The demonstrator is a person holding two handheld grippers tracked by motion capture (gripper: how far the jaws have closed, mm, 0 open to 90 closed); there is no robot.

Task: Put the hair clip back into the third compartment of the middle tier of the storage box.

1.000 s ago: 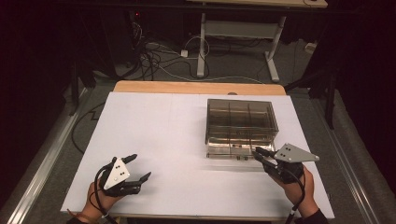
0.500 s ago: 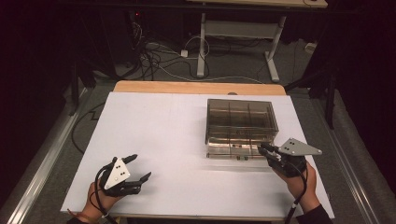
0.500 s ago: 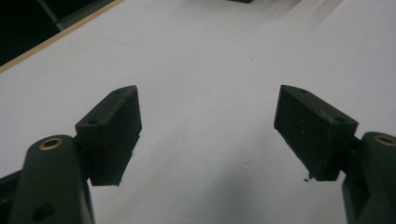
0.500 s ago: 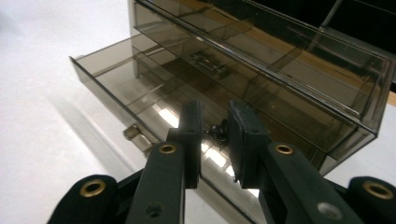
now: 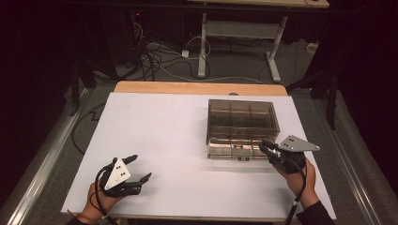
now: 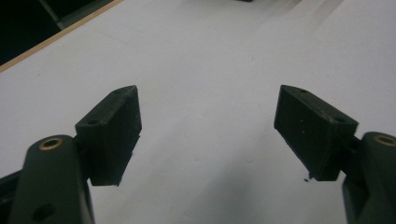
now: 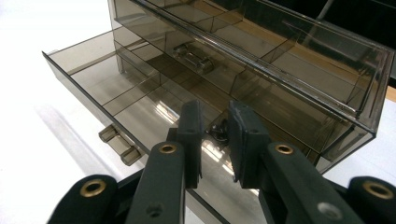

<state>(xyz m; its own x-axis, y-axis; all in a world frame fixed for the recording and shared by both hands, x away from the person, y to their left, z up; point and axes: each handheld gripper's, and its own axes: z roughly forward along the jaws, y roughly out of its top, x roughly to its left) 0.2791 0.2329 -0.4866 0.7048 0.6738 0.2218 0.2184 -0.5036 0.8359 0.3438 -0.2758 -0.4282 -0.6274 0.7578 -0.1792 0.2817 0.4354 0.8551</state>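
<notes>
The smoky clear organizer box [image 5: 242, 123] sits on the right half of the white surface [image 5: 164, 136], its bottom drawer [image 7: 121, 93] drawn out toward the person, so the drawer's long front edge runs across the surface, left to right, with two small pull tabs [image 7: 120, 142] on that front. Seen from the right gripper view, the open tray lies directly ahead of and just below the fingers [image 7: 192, 135], its dividers running back under the box body; something small and dark lies in the compartment just past the fingertips, too dim to name. The right gripper [image 5: 271, 151] is the near one — it hovers over the drawer's right end, at the box's front right corner, fingers drawn in to a narrow gap with nothing pinched between them. I judge the coming move turns on this: the drawer's interior lies forward and down from those fingers, so either a short dip into that compartment or a push along the drawer's slide axis, toward the box. The left gripper [image 5: 126, 174] rests well apart at the near left of the surface, its fingers [image 6: 114, 133] spread wide over bare white.
</notes>
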